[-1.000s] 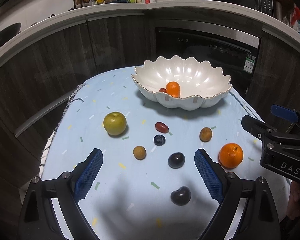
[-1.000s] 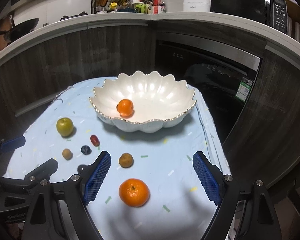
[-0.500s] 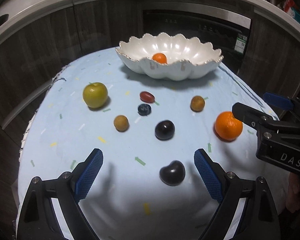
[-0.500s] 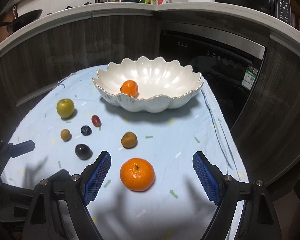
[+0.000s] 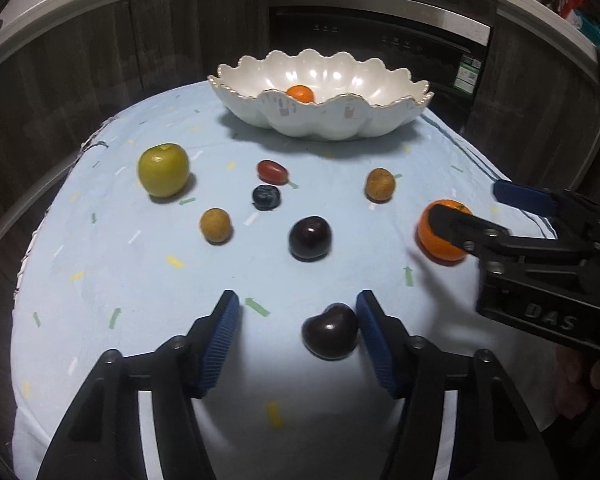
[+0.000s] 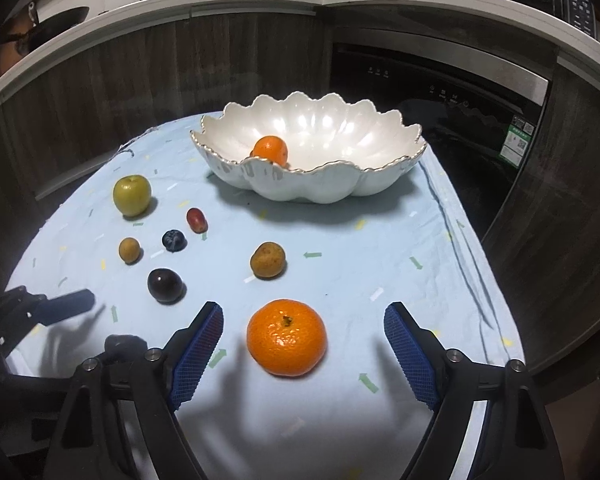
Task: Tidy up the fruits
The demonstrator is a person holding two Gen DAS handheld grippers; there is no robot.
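L gripper, fingers spread, has the dark plum on the surface off-centre – touching its R finger; R gripper, also spread, brackets the tangerine.

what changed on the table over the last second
Both grippers came forward and down: the left gripper narrowed around the dark plum, and the right gripper now brackets the large orange. Nothing is lifted. The fruits and the bowl stayed put.
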